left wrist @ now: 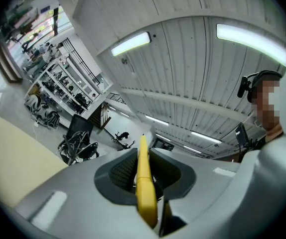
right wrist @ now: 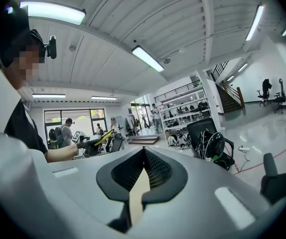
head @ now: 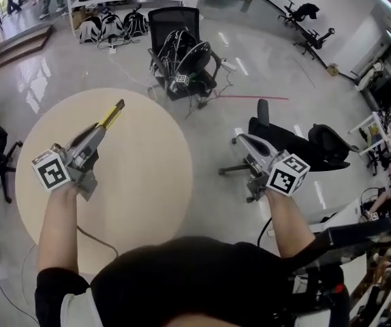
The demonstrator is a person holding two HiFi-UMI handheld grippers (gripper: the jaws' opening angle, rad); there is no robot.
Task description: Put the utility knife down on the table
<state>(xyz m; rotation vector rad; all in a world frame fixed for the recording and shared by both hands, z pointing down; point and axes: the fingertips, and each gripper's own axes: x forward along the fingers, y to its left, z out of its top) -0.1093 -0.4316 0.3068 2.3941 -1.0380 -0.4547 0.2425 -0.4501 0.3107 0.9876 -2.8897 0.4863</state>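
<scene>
The left gripper (head: 101,128), at the frame's left, is pointing toward the upper right, its jaws clamping the utility knife (head: 114,112). The right gripper (head: 241,137), right of centre, is pointing upper left, jaws pressing together.

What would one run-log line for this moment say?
left tongs: shut on utility knife, above table | right tongs: shut, empty, beside table | knife not yet set down

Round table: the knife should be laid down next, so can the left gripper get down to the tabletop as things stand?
Probably yes. The left gripper, shut on the yellow utility knife, hangs above the round table, and nothing shows on the tabletop beneath it to block the way down.
</scene>
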